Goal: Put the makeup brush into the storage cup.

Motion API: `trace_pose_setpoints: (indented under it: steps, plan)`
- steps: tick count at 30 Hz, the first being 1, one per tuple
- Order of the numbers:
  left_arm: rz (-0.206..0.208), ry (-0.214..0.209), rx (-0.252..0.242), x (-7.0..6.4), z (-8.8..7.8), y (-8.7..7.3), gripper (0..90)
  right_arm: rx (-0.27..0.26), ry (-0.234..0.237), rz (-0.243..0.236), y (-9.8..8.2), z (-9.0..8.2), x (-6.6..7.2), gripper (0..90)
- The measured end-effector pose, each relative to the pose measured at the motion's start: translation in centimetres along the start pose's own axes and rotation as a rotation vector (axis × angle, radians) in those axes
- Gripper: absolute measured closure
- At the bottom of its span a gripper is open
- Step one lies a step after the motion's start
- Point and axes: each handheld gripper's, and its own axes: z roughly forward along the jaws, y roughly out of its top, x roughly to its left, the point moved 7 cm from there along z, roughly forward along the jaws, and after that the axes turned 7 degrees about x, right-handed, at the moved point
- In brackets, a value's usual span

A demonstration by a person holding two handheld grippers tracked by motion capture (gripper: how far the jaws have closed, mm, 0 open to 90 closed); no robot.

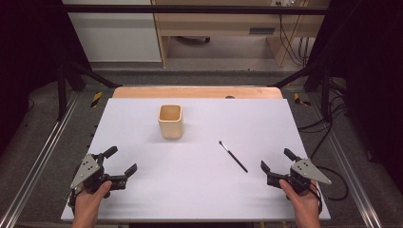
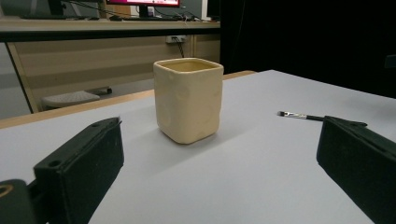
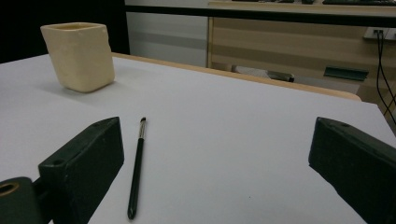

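Two hand-held grippers sit low at the near edge of the counter (image 1: 142, 199), one per hand, both w/ jaws spread wide and nothing between them. Left hand-held gripper (image 1: 124, 160) is at the near-left corner, pointing in toward the middle; its hand (image 1: 90, 199) comes up from the bottom. Right hand-held gripper (image 1: 275, 159) is at the near-right, angled up and left, held by the other hand (image 1: 302, 199).

Thin black brush (image 1: 233, 156) lies flat on the white surface, right of centre, running diagonally w/ its bristle tip toward the far side. It's near the right hand-held gripper but apart from it, no contact. In the right gripper view the brush (image 3: 137, 168) lies just beside the left jaw, handle end nearest the camera.

Cream square cup (image 1: 170, 121) stands upright approx mid-counter toward the far side, well apart from the brush. In the left gripper view the cup (image 2: 188, 100) is straight ahead between the jaws, farther off, w/ the brush tip (image 2: 299, 115) to its right.
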Motion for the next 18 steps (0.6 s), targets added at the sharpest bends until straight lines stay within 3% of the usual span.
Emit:
trace_pose_setpoints:
  steps: [7,11,13,15,18]
  plan:
    - [0.008,0.001,0.003,0.0,0.0,0.0,0.4,0.029,0.014,0.005,-0.4,-0.1,0.3,4.3]
    - [0.016,0.001,0.005,-0.2,0.0,0.0,0.4,0.059,0.014,-0.015,-0.4,-0.2,0.5,4.4]
    - [0.016,0.001,0.006,-0.2,0.0,0.0,0.4,0.069,0.002,-0.021,-0.3,-0.2,0.4,5.5]
    - [0.017,0.001,0.007,-0.2,0.0,0.0,0.4,0.088,-0.05,-0.085,0.1,-0.3,0.1,7.0]
    - [0.018,0.001,0.006,-0.2,0.1,-0.1,0.5,0.097,-0.076,-0.089,0.9,-0.4,-0.2,6.2]
